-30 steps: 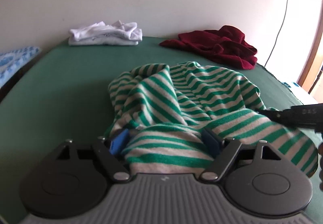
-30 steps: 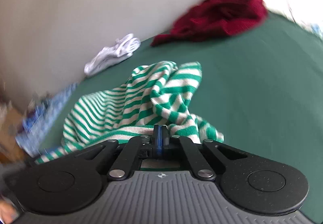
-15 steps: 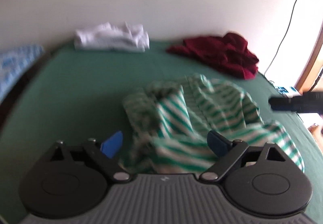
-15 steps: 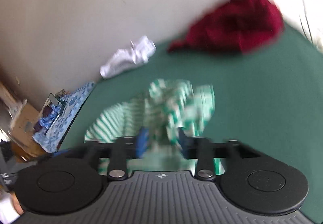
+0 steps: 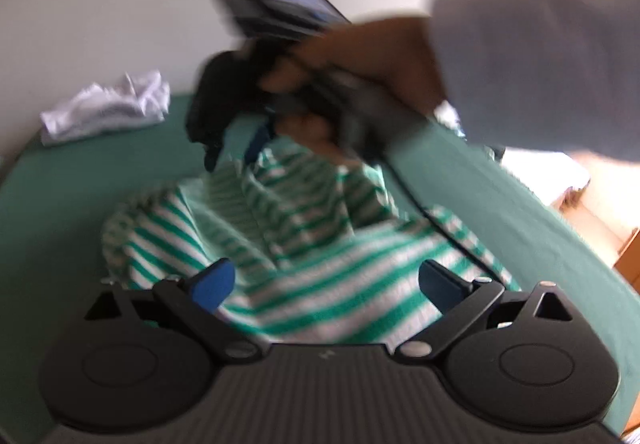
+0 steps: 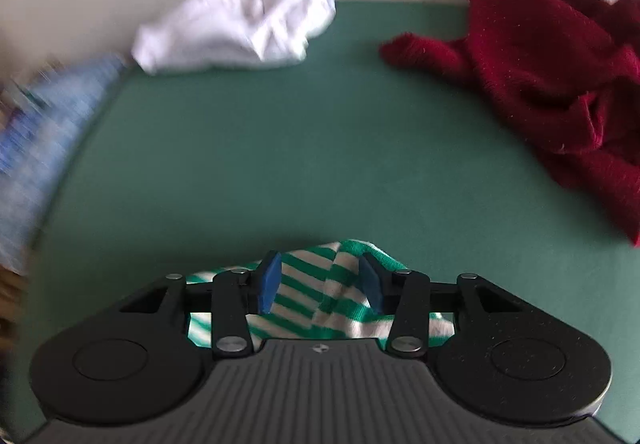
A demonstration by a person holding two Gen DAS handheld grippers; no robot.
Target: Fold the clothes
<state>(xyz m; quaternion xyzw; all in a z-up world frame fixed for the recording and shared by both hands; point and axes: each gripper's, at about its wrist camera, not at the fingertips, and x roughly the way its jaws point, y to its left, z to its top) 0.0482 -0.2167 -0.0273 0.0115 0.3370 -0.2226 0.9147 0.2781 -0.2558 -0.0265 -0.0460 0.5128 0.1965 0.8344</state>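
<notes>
- Striped shirt lies bunched on the green bed, mid-bed and nearest me; a second ago both tools pinched it, now neither does.
- Left tool: was clamped on a fold, now almost fully apart and opening, cloth lying loose between the pads.
- Right tool: was fully together, then sprang open, now half apart and closing; a striped fold sits between the pads, not yet pinched.
- Right hand has swung to the shirt's far edge.
- My read: regrasp underway, no fold made yet.
- Count: three garments – one striped, one white, one dark red; two tools.
</notes>
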